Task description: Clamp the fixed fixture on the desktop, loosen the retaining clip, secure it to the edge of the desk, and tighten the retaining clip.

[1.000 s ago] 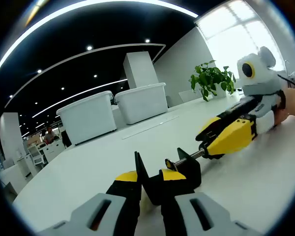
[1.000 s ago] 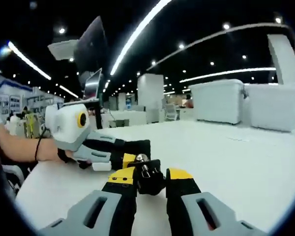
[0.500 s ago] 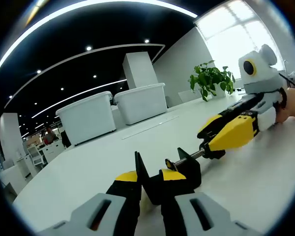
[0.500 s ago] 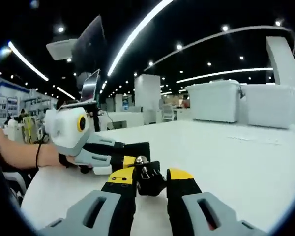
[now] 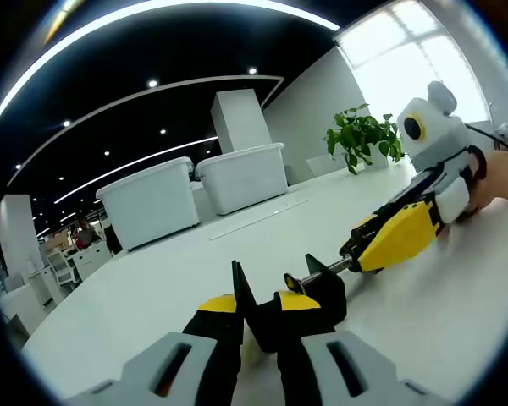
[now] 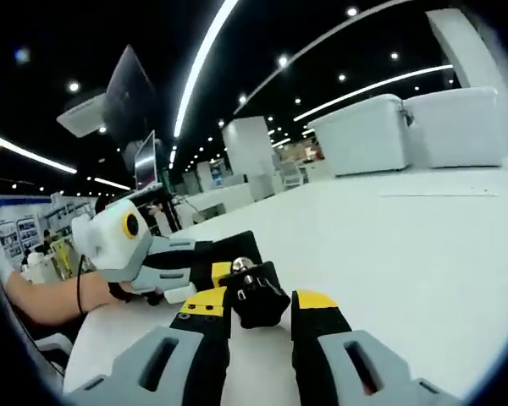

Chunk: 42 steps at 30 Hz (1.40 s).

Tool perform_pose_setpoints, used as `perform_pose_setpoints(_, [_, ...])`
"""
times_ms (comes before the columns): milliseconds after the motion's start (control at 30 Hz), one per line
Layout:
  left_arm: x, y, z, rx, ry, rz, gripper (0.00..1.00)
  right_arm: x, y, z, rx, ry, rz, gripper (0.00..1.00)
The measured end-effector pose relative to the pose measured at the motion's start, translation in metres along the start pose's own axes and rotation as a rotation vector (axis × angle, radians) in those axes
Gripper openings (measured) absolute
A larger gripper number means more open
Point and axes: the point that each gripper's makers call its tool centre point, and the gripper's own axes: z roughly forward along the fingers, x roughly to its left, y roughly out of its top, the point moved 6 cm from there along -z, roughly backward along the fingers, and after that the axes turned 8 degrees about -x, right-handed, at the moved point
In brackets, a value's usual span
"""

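Left gripper (image 5: pixel 261 311): we are pinching the clamp body (image 5: pixel 309 292), steadying it on the desk (image 5: pixel 152 288).
Right gripper (image 6: pixel 259 309): we are closing on the screw knob (image 6: pixel 256 294), rotating squarely to loosen.

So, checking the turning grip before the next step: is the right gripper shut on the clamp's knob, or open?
Shut on it: in the right gripper view the right gripper has both jaws pressed against the black knob at the screw's end.
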Motion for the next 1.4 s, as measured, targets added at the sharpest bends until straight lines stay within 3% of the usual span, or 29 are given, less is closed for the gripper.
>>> perform_pose_setpoints(67, [0.0,0.0,0.0,0.0,0.0,0.0,0.15,-0.001,0.001,-0.002,-0.009,0.006,0.015,0.26])
perform_pose_setpoints(200, [0.0,0.0,0.0,0.0,-0.001,0.0,0.14,-0.002,0.011,-0.006,-0.083,0.035,0.128,0.26])
perform_pose_setpoints(267, [0.0,0.0,0.0,0.0,-0.001,0.0,0.14,-0.004,0.012,-0.007,-0.089,0.021,0.134,0.2])
perform_pose_setpoints(500, [0.0,0.0,0.0,-0.001,-0.002,0.0,0.14,0.002,0.008,-0.006,-0.07,0.017,0.077,0.2])
perform_pose_setpoints(733, [0.0,0.0,0.0,0.0,0.001,0.001,0.14,0.012,0.01,-0.007,-0.103,0.026,-0.19,0.19])
perform_pose_setpoints(833, [0.0,0.0,0.0,0.0,0.003,0.001,0.14,0.018,0.009,-0.007,-0.122,0.031,-0.376,0.19])
perform_pose_setpoints(933, [0.0,0.0,0.0,0.0,0.002,0.0,0.15,0.02,0.008,-0.006,-0.12,0.023,-0.442,0.19])
perform_pose_setpoints(1167, [0.0,0.0,-0.001,-0.001,0.003,0.001,0.15,0.014,0.01,-0.004,-0.104,0.006,-0.371,0.21])
perform_pose_setpoints(1300, [0.0,0.0,-0.001,-0.001,0.003,0.001,0.15,0.007,0.007,-0.005,-0.076,0.005,-0.21,0.32])
perform_pose_setpoints(1400, [0.0,0.0,-0.001,-0.001,0.003,0.001,0.15,-0.004,0.017,-0.007,-0.119,-0.019,-0.03,0.27])
